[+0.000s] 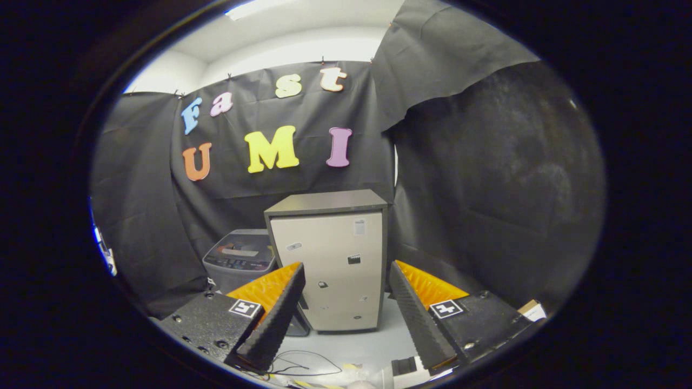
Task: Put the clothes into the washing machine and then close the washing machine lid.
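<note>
A small grey washing machine [240,259] stands on the floor against the booth wall, left of a pale cabinet; its top lid looks shut and its lower part is hidden behind my left finger. My gripper [346,297] is open, fingers spread wide with nothing between them. It is held well back from the washing machine, which lies beyond and to the left of the left finger [275,319]. I cannot make out any clothes for certain.
A pale cabinet with a dark top [335,270] stands straight ahead between the fingers, on a light floor [367,346]. Thin cables [303,364] and small items lie on the floor just below the fingers. Black cloth walls close in on all sides.
</note>
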`<state>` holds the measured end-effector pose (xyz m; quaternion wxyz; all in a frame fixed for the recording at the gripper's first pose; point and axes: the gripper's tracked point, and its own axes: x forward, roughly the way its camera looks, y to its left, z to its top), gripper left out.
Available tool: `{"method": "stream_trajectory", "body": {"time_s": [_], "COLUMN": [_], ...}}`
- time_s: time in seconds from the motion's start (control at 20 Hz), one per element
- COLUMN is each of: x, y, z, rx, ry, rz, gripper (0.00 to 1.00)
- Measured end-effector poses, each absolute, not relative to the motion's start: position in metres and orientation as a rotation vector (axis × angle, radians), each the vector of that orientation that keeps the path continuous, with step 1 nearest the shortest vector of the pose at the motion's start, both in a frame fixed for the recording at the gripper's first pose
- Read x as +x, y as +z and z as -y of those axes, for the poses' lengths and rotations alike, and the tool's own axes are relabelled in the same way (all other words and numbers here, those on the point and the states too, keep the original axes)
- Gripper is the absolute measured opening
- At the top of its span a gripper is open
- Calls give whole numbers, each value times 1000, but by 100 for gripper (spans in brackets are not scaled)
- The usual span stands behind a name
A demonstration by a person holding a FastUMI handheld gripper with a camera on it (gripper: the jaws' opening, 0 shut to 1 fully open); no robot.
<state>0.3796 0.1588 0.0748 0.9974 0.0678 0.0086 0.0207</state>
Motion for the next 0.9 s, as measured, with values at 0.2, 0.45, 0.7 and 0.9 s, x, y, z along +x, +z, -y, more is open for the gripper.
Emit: {"method": "stream_trajectory", "body": {"time_s": [0.2,0.45,0.7,0.9], "x": [376,375,376,374], "y": [71,65,61,61], "z": [-154,-148,-145,-144], "rx": [134,138,132,133], "ry": [41,30,26,26], "rz": [-21,-36,-44,-41], "gripper": [99,99,98,98]}}
